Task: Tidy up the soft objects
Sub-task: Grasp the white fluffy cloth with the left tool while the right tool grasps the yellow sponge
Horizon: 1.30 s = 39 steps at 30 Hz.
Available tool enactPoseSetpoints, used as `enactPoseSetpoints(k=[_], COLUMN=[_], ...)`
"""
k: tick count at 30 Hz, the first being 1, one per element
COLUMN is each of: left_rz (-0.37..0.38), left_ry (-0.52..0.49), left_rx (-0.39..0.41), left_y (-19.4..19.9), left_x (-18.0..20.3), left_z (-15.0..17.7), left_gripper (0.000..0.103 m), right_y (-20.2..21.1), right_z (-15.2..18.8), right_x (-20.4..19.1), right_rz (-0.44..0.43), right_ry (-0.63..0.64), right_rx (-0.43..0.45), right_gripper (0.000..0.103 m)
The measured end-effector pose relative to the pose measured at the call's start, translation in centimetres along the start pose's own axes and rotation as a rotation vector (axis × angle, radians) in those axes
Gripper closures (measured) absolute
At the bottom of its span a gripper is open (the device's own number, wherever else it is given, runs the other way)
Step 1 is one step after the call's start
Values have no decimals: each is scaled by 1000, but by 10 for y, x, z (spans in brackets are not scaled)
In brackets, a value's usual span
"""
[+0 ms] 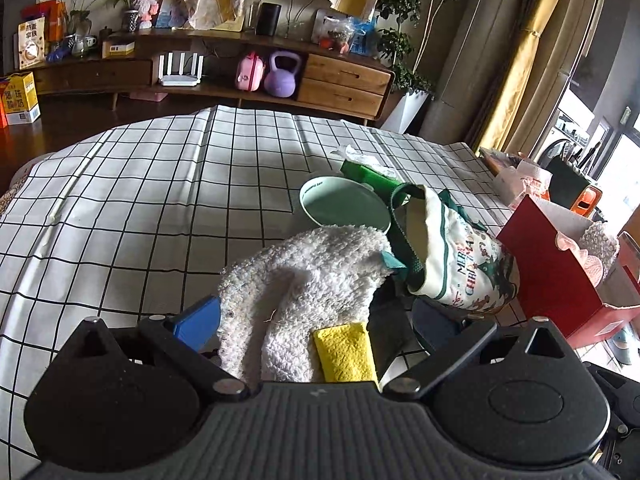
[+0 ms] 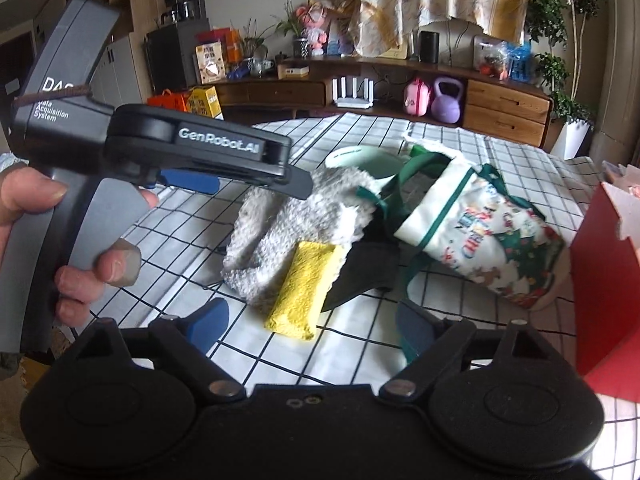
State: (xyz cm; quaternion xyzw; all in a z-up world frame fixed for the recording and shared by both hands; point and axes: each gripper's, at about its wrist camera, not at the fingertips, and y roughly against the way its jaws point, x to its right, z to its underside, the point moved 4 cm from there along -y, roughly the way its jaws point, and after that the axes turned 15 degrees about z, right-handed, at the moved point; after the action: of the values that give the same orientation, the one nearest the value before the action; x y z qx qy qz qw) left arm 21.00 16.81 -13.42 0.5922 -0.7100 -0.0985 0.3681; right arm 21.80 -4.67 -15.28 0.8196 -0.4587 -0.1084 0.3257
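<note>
Two tongs work over the white fluffy towel (image 2: 304,216) on my checked tabletop (image 1: 152,184). My right tongs (image 2: 310,326) stand wide apart, holding nothing, just short of the yellow sponge (image 2: 306,288) lying against the towel. Only the right view shows my left tongs (image 2: 256,182) from outside (my left hand (image 2: 60,240) too), spread around the towel's near edge. Beyond the towel lies the Christmas bag (image 1: 460,256), beside a green plate (image 1: 344,204).

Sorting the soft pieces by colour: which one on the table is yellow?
The yellow sponge, a small flat rectangle lying against the front of the fluffy white towel. The black cloth beside it is dark, and the towel is white.
</note>
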Motion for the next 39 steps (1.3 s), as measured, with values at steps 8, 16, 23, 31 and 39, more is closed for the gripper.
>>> enactPoseSetpoints(k=[8, 16, 23, 31, 39], left_rz=[-17, -4, 12, 24, 11], left_ry=[28, 57, 46, 64, 29], left_rx=[-27, -43, -50, -32, -21], left_y=[-29, -48, -55, -52, -44], left_x=[-18, -35, -37, -38, -26], left_z=[4, 6, 9, 11, 11], left_gripper=[0, 0, 1, 34, 67], right_y=[-39, -67, -77, -80, -78], right_z=[-3, -2, 0, 0, -1], right_x=[-20, -26, -30, -32, -32], right_rz=[1, 6, -6, -5, -11], right_ry=[29, 21, 25, 23, 11], right_rx=[-34, -75, -81, -84, -87], right_gripper=[25, 43, 52, 59, 60])
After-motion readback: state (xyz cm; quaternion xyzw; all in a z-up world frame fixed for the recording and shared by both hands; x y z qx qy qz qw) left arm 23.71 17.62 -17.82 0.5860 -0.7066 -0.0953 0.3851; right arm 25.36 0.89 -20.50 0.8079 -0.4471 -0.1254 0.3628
